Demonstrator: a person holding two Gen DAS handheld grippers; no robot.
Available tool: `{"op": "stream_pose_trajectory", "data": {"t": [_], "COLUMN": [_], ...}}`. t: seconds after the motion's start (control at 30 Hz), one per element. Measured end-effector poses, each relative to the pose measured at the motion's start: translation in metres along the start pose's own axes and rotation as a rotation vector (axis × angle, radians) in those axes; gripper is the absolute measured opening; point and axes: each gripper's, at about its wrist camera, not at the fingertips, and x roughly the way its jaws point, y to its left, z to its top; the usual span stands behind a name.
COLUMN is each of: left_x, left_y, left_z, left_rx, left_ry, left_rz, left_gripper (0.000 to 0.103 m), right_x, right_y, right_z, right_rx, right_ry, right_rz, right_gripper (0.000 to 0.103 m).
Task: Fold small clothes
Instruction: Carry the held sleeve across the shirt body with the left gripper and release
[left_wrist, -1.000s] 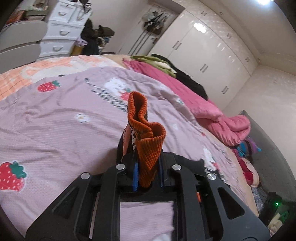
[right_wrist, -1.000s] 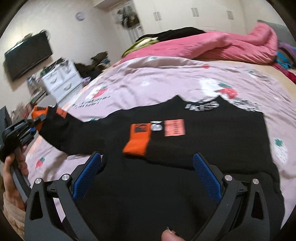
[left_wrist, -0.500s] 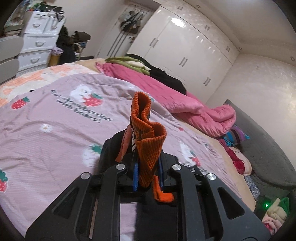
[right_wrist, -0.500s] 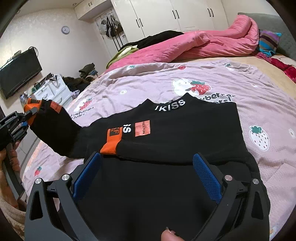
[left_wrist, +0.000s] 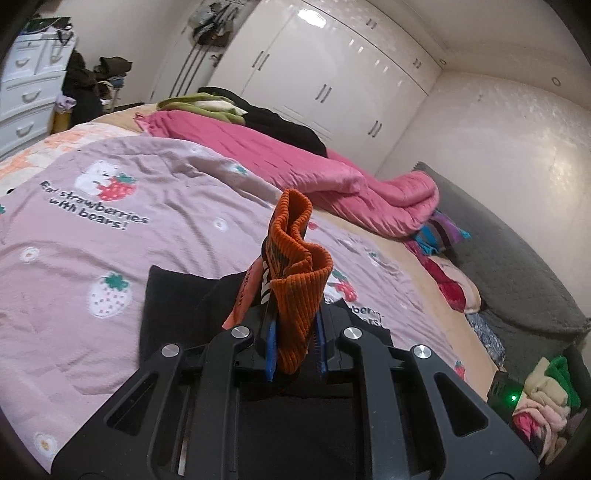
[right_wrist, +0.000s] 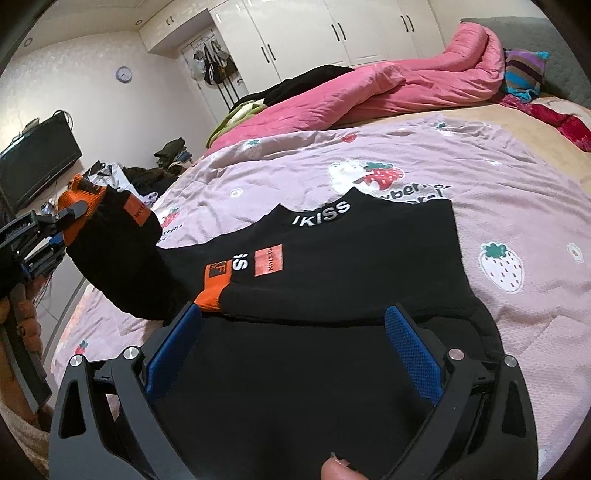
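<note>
A: What can you read from where you stand?

B: On your far left, the lifted sleeve carries an orange patch with small lettering, too small to make out. Your left gripper has its jaws closed on that sleeve's orange ribbed cuff, which stands up between the blue pads. White letters run down the cuff's inner side, but they are folded and unreadable.

A: And the sweater itself?

B: The black sweater lies flat on the lilac sheet. "KISS" shows in white at the collar, and an orange patch on the chest has small print I cannot read. The other sleeve is folded across the chest, its orange cuff near your right gripper's left pad. The sheet reads "strawberries with bears!".

A: My right gripper?

B: Your right gripper is spread wide over the sweater's lower part, holding nothing.

A: Room to move?

B: There is bare sheet to the right of the sweater's edge, and a pink quilt is heaped beyond the collar.
</note>
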Motion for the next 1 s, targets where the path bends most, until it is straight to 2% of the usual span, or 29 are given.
{"op": "stream_pose_trajectory", "data": {"t": [0.37,0.77,0.87,0.93,1.0], "left_x": [0.040,0.112,0.125,0.130,0.129], "left_y": [-0.039,-0.059,-0.062,-0.060,-0.059], "left_z": [-0.021,-0.080,-0.096,-0.105,-0.108], "left_rx": [0.048,0.057,0.061,0.044,0.042], "left_ry": [0.100,0.304,0.354,0.391,0.401], "left_rz": [-0.053,-0.076,-0.079,-0.093,-0.098], "left_gripper": [0.009,0.009,0.021,0.045,0.052], "right_x": [-0.008,-0.008,-0.008,-0.006,-0.001], "right_y": [-0.035,-0.081,-0.089,-0.092,-0.092], "right_z": [0.000,-0.010,-0.010,-0.011,-0.013], "right_rx": [0.044,0.154,0.175,0.190,0.206], "right_ry": [-0.007,0.008,0.011,0.021,0.046], "right_rz": [-0.060,-0.099,-0.105,-0.096,-0.076], "right_gripper": [0.099,0.099,0.099,0.099,0.099]}}
